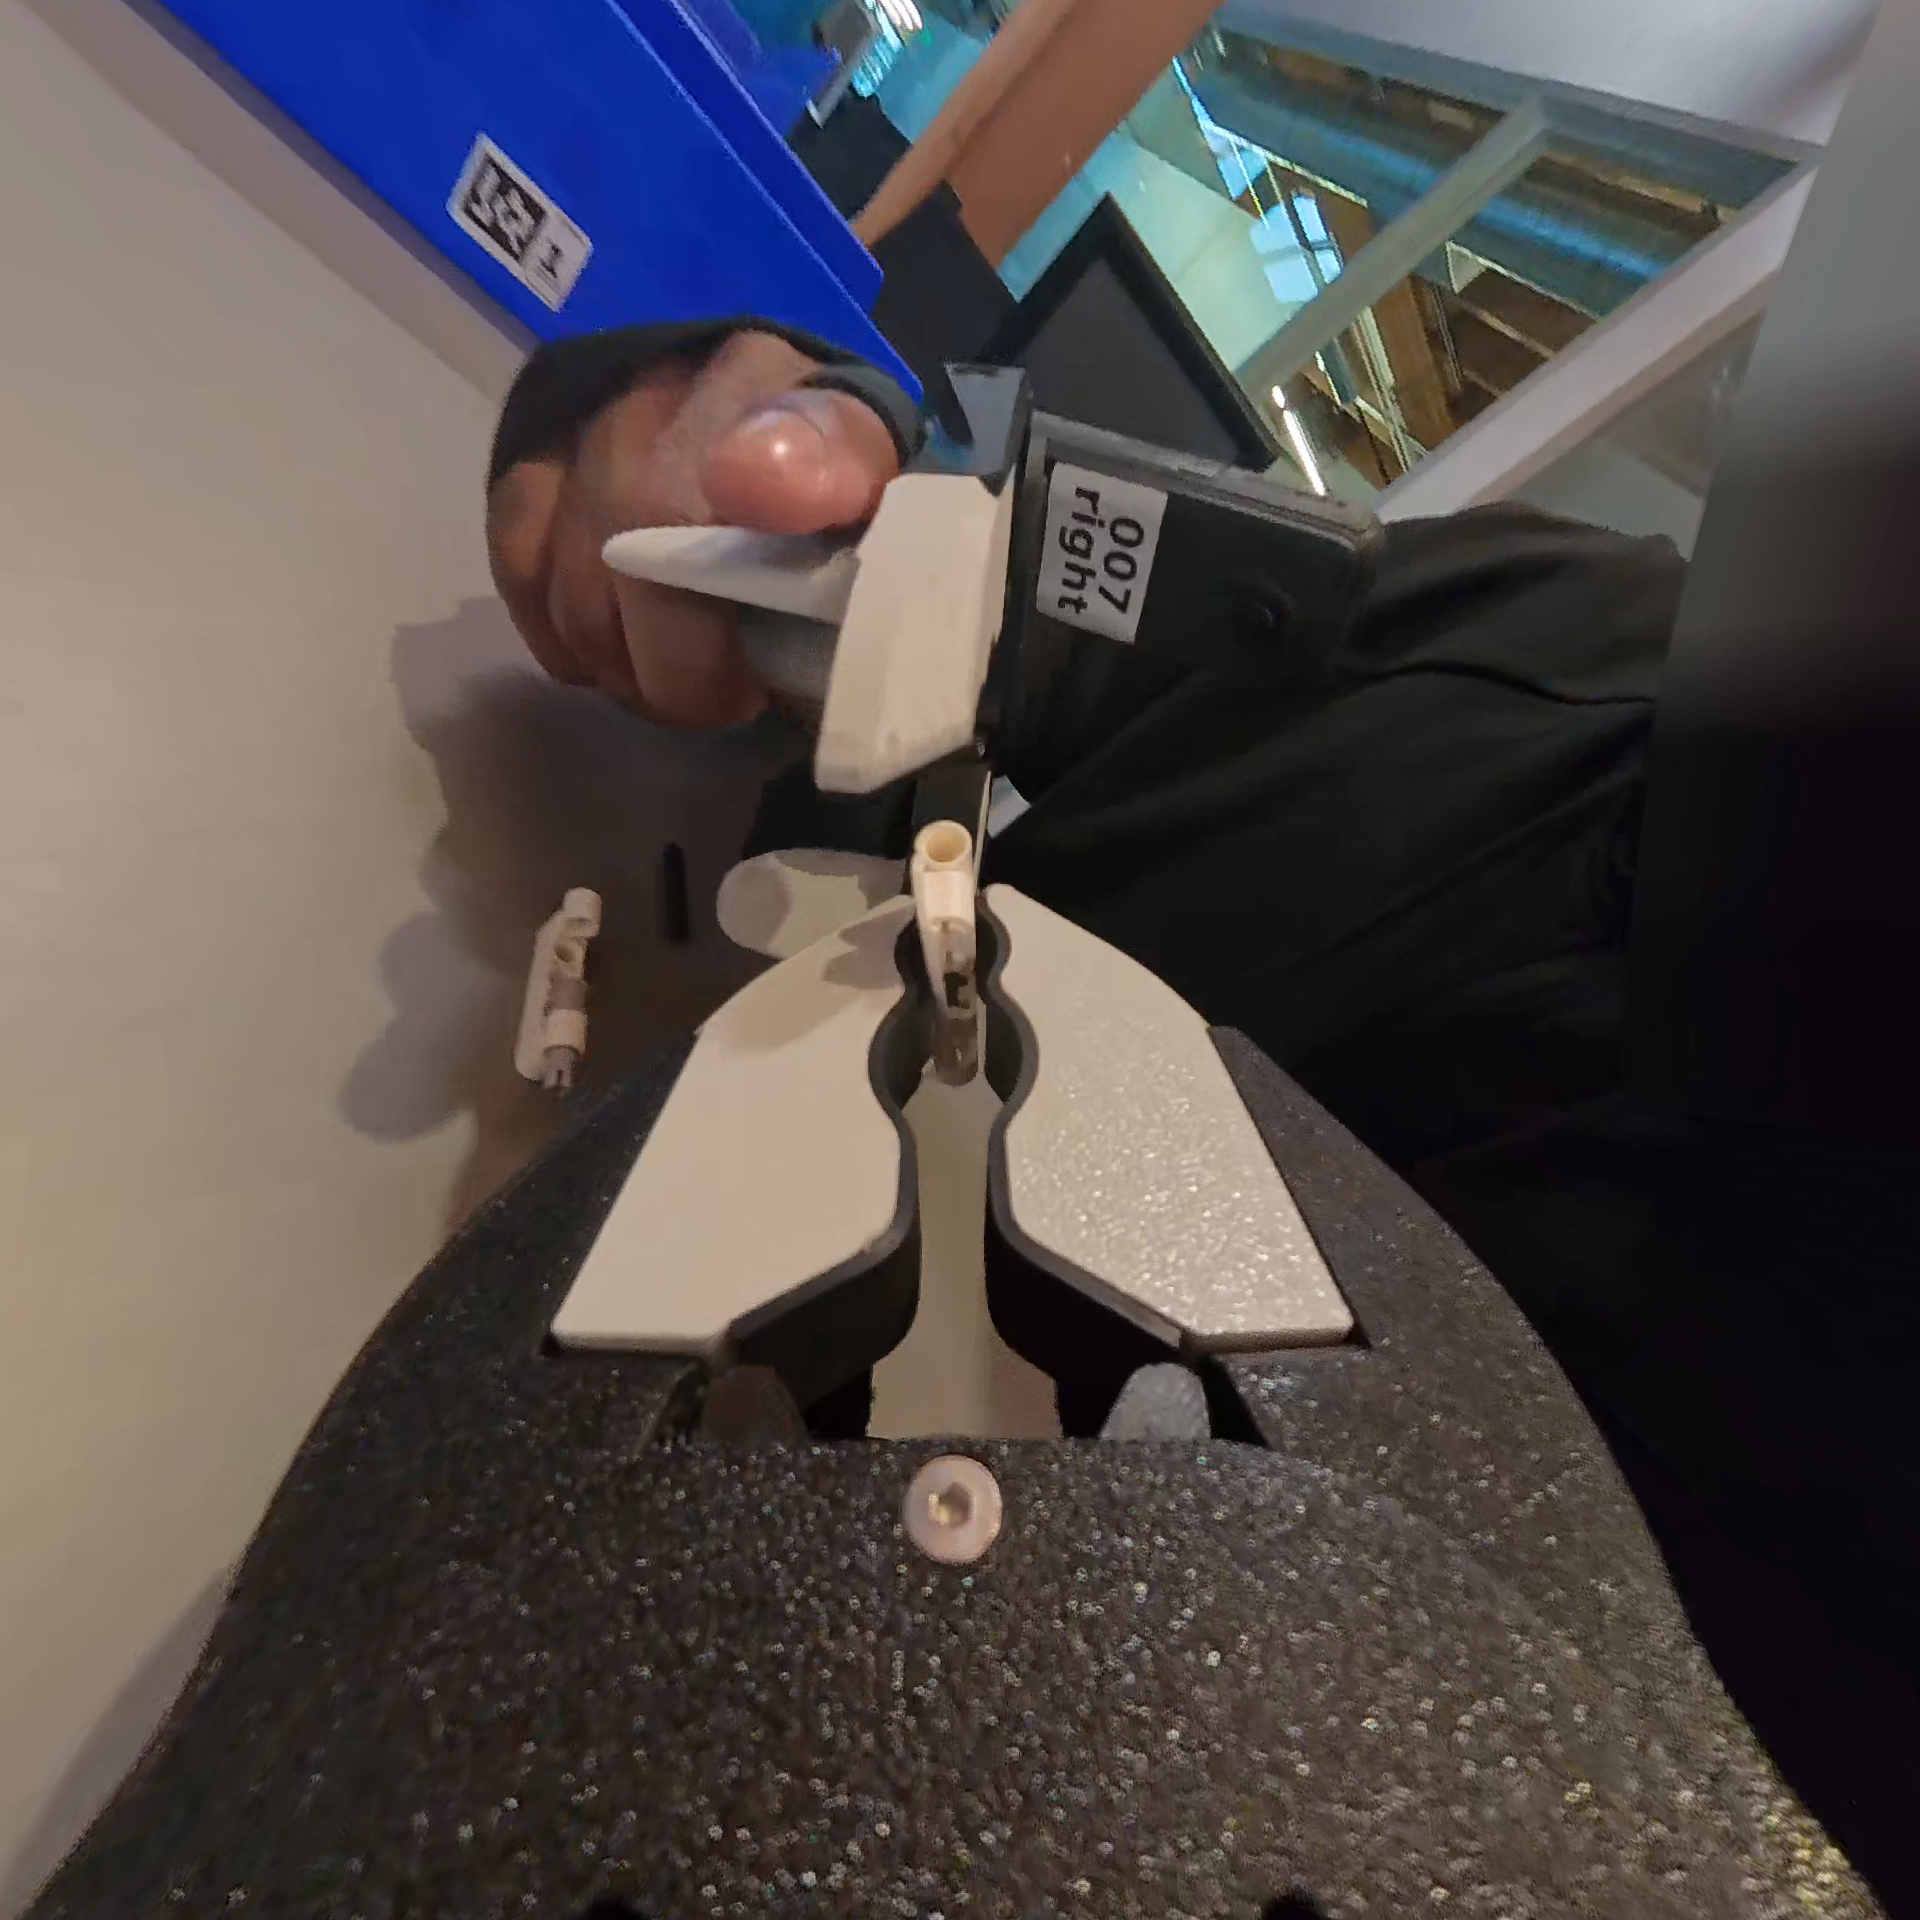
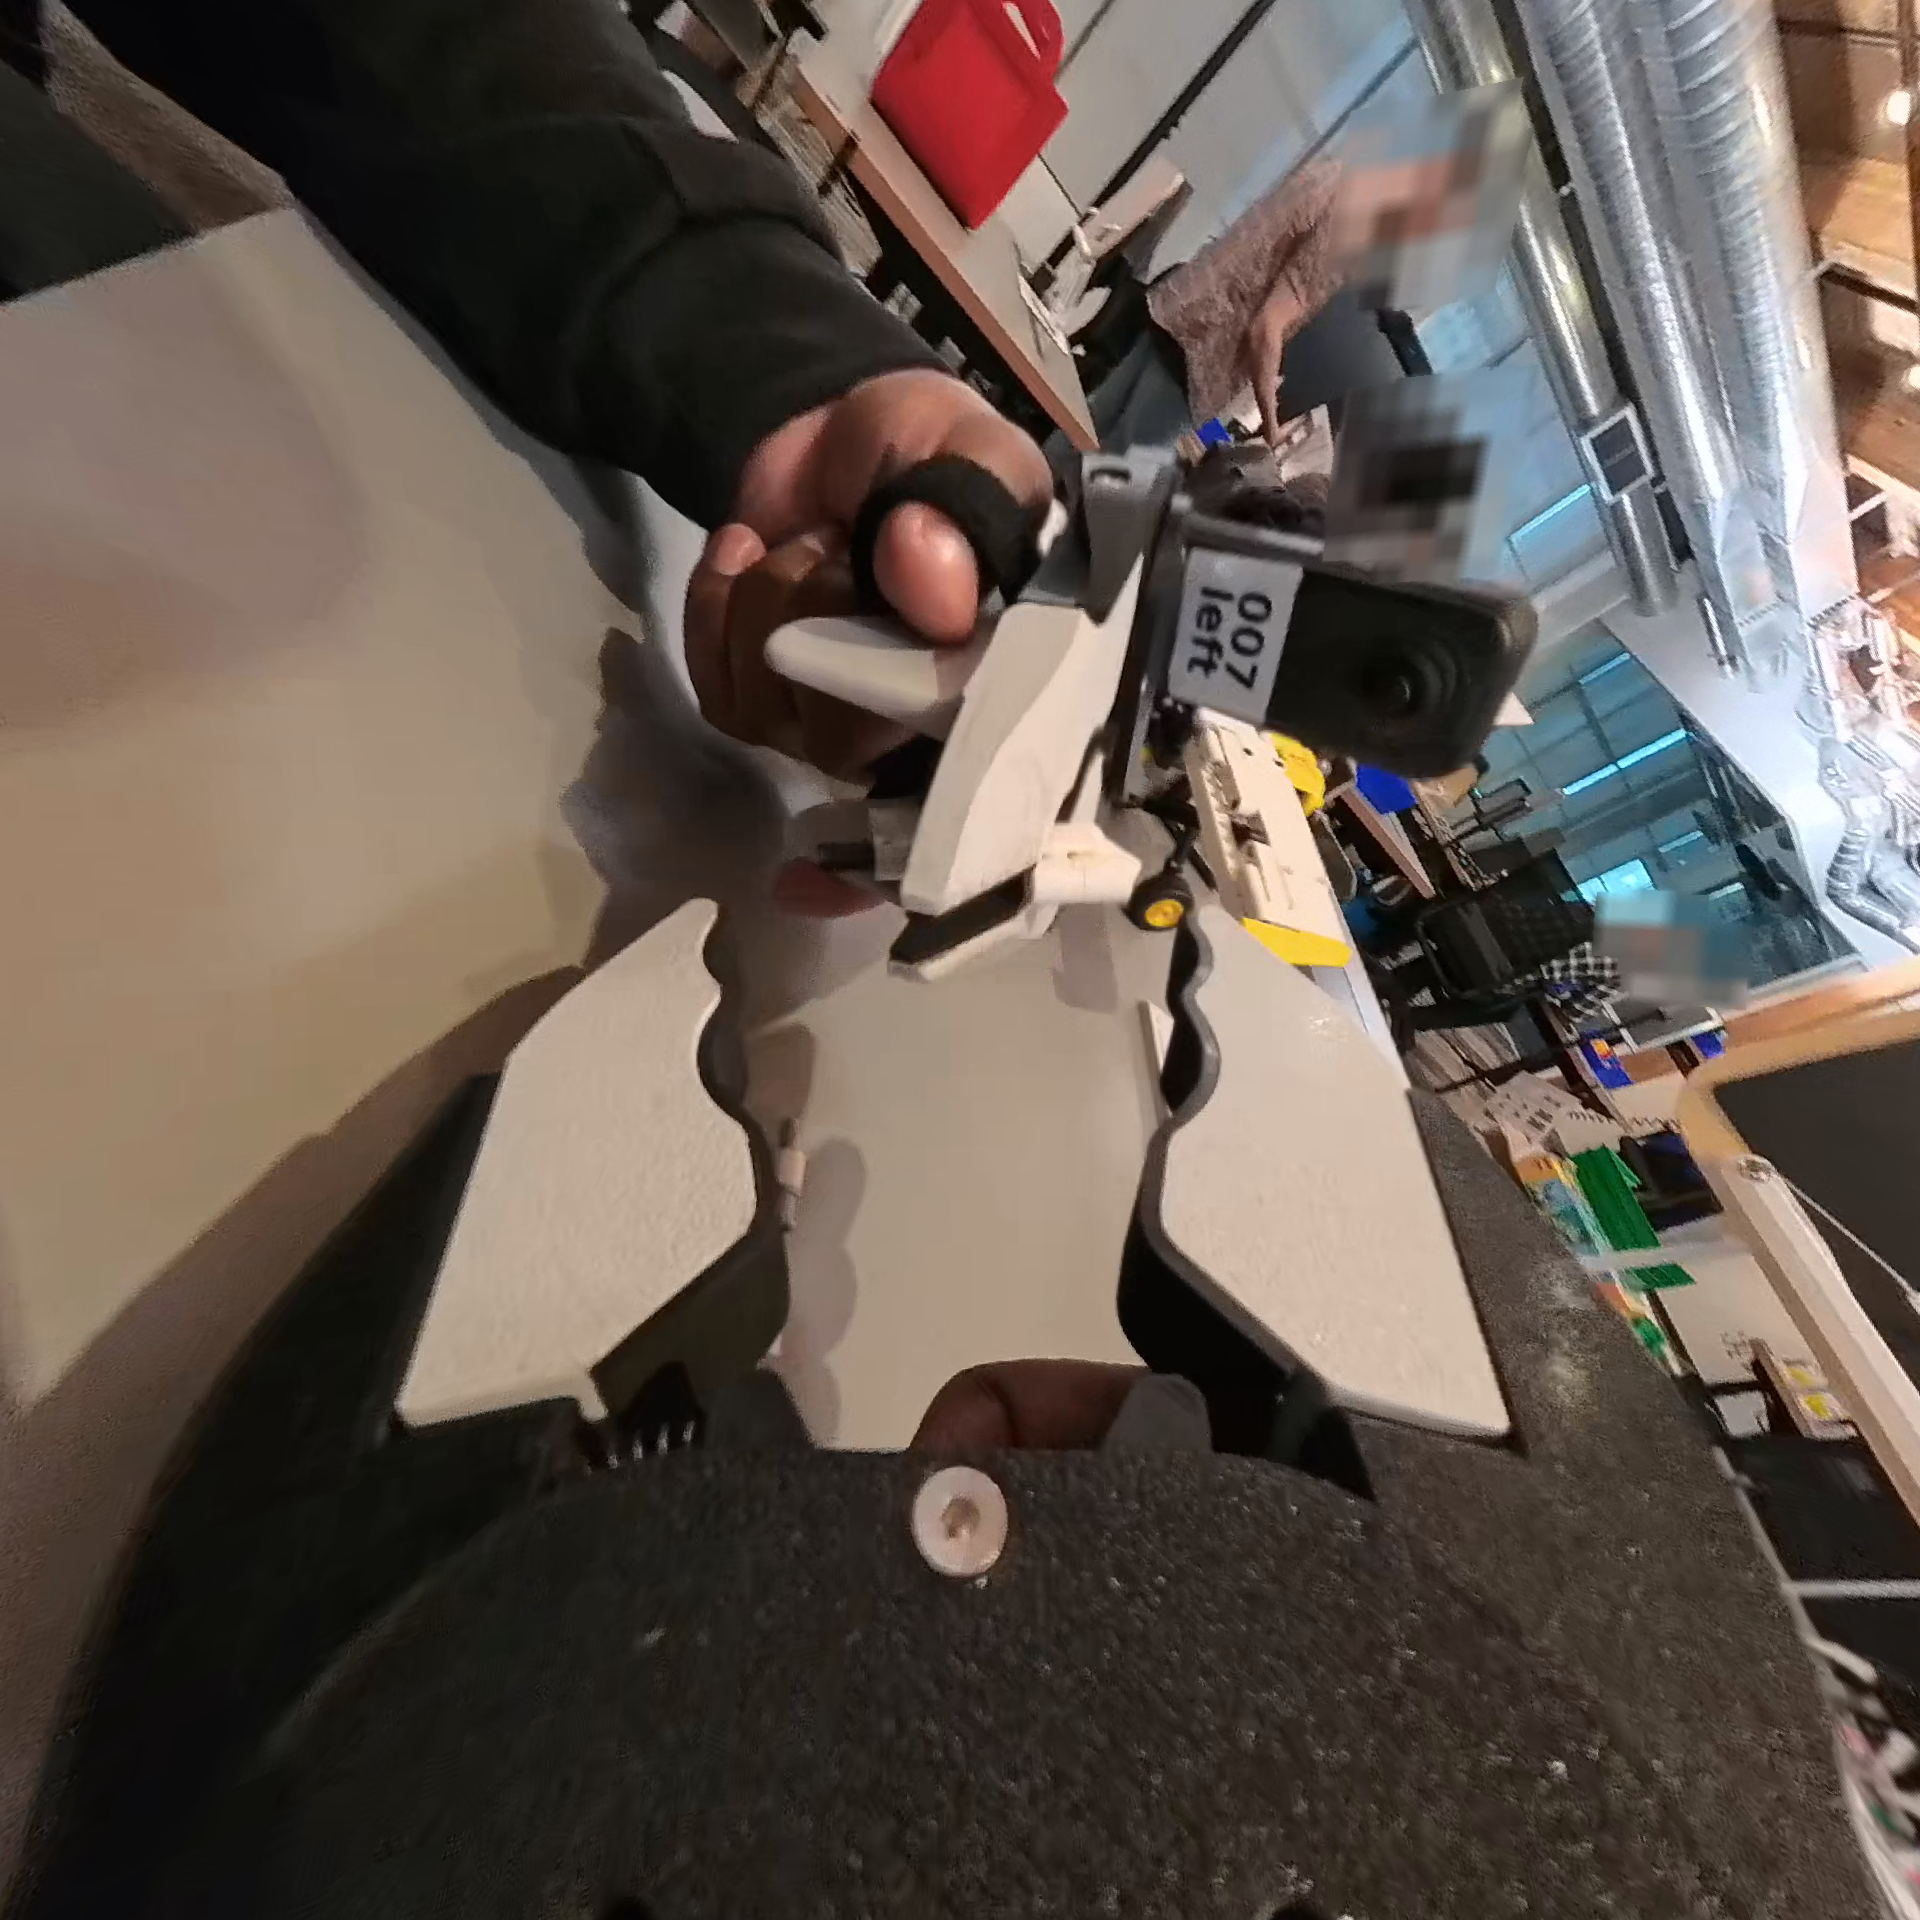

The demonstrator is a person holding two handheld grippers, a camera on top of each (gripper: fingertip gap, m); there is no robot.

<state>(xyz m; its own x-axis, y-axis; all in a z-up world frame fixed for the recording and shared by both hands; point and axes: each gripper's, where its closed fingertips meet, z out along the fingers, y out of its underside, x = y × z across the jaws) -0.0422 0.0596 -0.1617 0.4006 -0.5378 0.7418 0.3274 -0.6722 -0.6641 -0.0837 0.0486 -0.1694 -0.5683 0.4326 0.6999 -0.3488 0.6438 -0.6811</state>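
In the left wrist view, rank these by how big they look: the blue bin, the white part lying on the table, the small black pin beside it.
Largest to smallest, as they appear:
1. Blue bin
2. White part on the table
3. Black pin
The bin stands farther from the camera yet looks far larger, so the order is safe.

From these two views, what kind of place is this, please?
Probably a shared workshop or lab, not a home. Long worktables stand in rows, a big silver ventilation duct runs overhead, and a blue storage bin and a toy-brick model with yellow wheels sit on the white table.
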